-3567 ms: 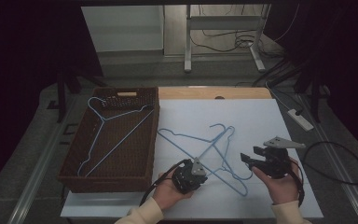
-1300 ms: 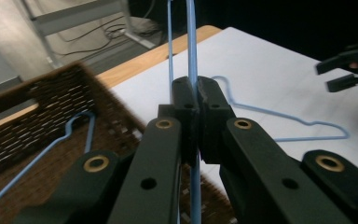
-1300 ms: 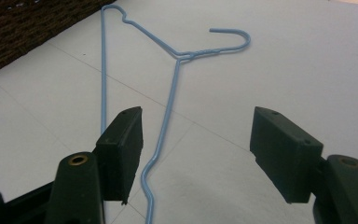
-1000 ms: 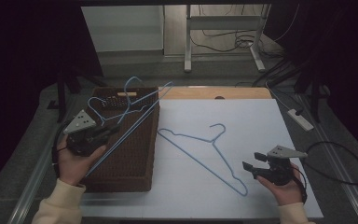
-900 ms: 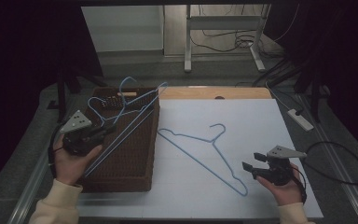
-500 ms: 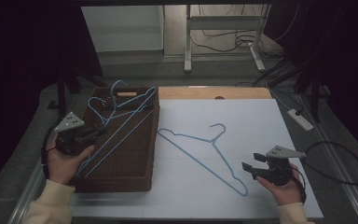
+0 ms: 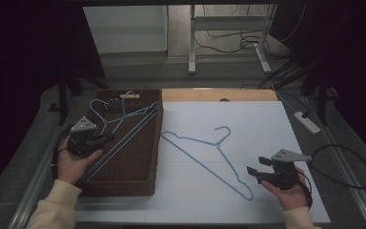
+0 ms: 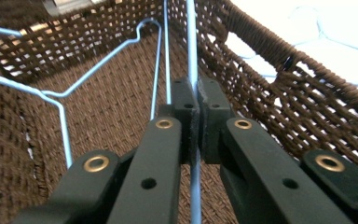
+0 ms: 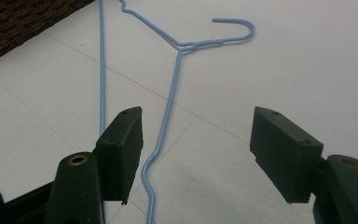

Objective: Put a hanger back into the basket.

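A brown wicker basket [image 7: 138, 157] stands at the table's left. Over its left side my left gripper [image 7: 104, 138] is shut on the straight bar of a blue wire hanger [image 7: 124, 138], which lies slanted in the basket; the left gripper view shows the bar [image 8: 192, 56] pinched between the jaws. Another blue hanger [image 7: 97, 107] rests in the basket behind it. A third blue wire hanger [image 7: 205, 152] lies flat on the white table surface [image 7: 267, 129]. My right gripper [image 7: 253, 173] stands open at the front right, just right of that hanger's lower corner [image 9: 168, 121].
The basket's woven wall [image 8: 279, 79] rises close on the right of my left gripper. A white power strip [image 7: 307, 121] and a black cable loop [image 7: 348, 167] lie off the table's right edge. A wooden strip [image 7: 219, 95] borders the table's far edge.
My left gripper has carried one hanger from the white surface leftward into the basket and lowered it there. The right gripper has stayed open at the front right.
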A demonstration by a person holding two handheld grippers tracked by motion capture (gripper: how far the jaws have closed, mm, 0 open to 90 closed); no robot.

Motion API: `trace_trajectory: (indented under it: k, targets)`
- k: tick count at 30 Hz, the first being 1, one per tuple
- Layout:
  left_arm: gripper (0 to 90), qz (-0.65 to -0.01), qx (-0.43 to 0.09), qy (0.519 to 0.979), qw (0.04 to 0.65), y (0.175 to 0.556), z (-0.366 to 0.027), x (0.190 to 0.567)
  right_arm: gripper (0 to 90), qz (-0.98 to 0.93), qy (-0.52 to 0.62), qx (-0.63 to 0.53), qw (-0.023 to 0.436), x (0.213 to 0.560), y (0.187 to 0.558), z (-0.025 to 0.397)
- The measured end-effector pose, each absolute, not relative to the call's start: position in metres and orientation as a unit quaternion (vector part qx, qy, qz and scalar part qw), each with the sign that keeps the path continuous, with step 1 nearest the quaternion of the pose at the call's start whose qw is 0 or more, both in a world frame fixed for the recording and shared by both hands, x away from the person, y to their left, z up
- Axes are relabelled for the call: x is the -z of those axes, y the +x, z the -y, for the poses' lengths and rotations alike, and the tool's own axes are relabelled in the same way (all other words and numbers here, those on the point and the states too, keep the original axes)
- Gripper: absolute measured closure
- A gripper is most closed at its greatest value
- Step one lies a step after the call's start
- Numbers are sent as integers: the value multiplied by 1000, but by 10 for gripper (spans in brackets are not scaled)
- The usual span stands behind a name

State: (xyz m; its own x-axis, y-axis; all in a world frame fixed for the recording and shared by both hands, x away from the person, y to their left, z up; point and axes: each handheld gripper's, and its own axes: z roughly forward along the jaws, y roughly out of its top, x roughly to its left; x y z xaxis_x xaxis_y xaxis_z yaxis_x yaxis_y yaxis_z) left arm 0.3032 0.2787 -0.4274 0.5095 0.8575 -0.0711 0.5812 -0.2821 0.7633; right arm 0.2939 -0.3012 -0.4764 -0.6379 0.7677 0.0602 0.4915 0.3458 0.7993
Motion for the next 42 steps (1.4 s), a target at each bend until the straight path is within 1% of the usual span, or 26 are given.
trace_trajectory:
  k: [7, 15, 20, 25, 29, 30, 33, 34, 35, 36, 37, 40, 42]
  targets:
    - [879, -470, -172, 787, 361, 311, -278, 435, 349, -804, 391, -416, 165, 476, 294, 301]
    - [877, -499, -178, 793, 302, 319, -279, 444, 348, -805, 390, -415, 165, 476, 293, 300]
    - [876, -514, -179, 792, 276, 325, -280, 449, 348, -808, 388, -413, 164, 476, 294, 300]
    - [872, -536, -170, 788, 252, 331, -281, 454, 348, -808, 388, -412, 165, 476, 294, 299]
    - [861, -540, -174, 787, 241, 332, -282, 456, 347, -809, 387, -411, 164, 477, 294, 299]
    - [836, -540, -177, 789, 233, 333, -281, 457, 346, -809, 386, -412, 164, 477, 294, 300]
    - [702, -538, -203, 787, 224, 331, -280, 457, 347, -809, 386, -412, 163, 476, 293, 299]
    - [663, -538, -203, 787, 224, 331, -280, 457, 347, -809, 386, -412, 163, 476, 293, 299]
    - [663, -536, -215, 784, 228, 329, -280, 455, 346, -809, 386, -412, 164, 476, 293, 299]
    - [558, -533, -233, 779, 234, 325, -280, 451, 346, -809, 386, -411, 164, 476, 293, 300]
    - [520, -531, -241, 776, 241, 323, -280, 448, 346, -809, 386, -411, 164, 476, 293, 300]
    - [473, -524, -254, 771, 257, 316, -280, 443, 347, -809, 387, -412, 163, 477, 294, 300]
    - [440, -514, -252, 768, 286, 306, -279, 435, 345, -809, 387, -411, 163, 477, 294, 299]
